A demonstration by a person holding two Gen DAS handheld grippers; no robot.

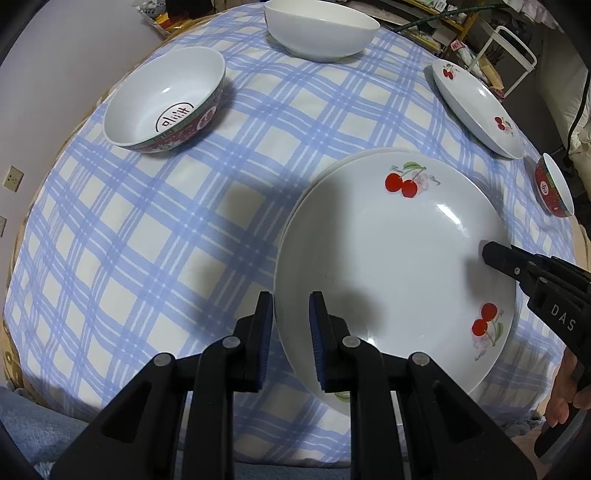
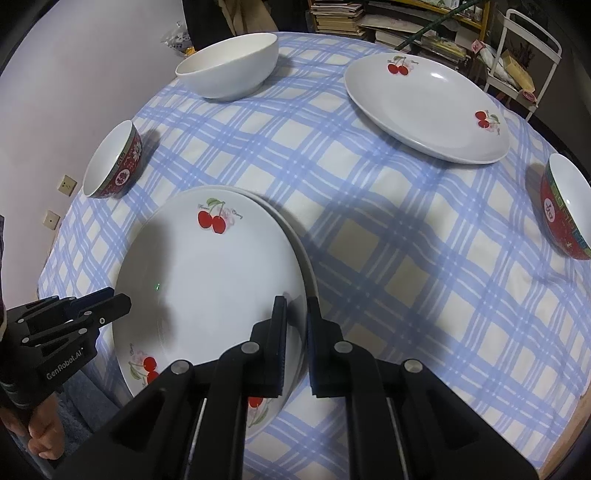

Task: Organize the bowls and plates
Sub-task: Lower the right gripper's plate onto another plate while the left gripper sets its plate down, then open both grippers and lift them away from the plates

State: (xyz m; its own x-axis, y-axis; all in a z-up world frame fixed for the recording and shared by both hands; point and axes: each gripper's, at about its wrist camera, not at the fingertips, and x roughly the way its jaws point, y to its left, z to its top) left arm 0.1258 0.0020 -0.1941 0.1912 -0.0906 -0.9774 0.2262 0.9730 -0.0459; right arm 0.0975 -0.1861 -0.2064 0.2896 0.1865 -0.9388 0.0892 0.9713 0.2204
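Observation:
A white plate with red cherries (image 1: 399, 258) (image 2: 207, 280) rests over a second, similar plate (image 1: 325, 173) (image 2: 295, 232), offset so the lower rim shows. My left gripper (image 1: 291, 332) is shut on the top plate's left rim, one finger outside and one inside. Shut on the opposite rim is my right gripper (image 2: 297, 332). Each gripper shows in the other's view: the right one (image 1: 493, 254) at the plate's right edge, the left one (image 2: 118, 306) at its left edge. Whether the top plate touches the lower one I cannot tell.
On the blue checked tablecloth (image 1: 147, 240) (image 2: 406, 258) stand a third cherry plate (image 1: 476, 107) (image 2: 428, 110), a plain white bowl (image 1: 321, 29) (image 2: 229, 70), and two red-patterned bowls (image 1: 166, 103) (image 2: 110, 166), (image 1: 554, 184) (image 2: 565, 210). Shelves and a white rack stand behind.

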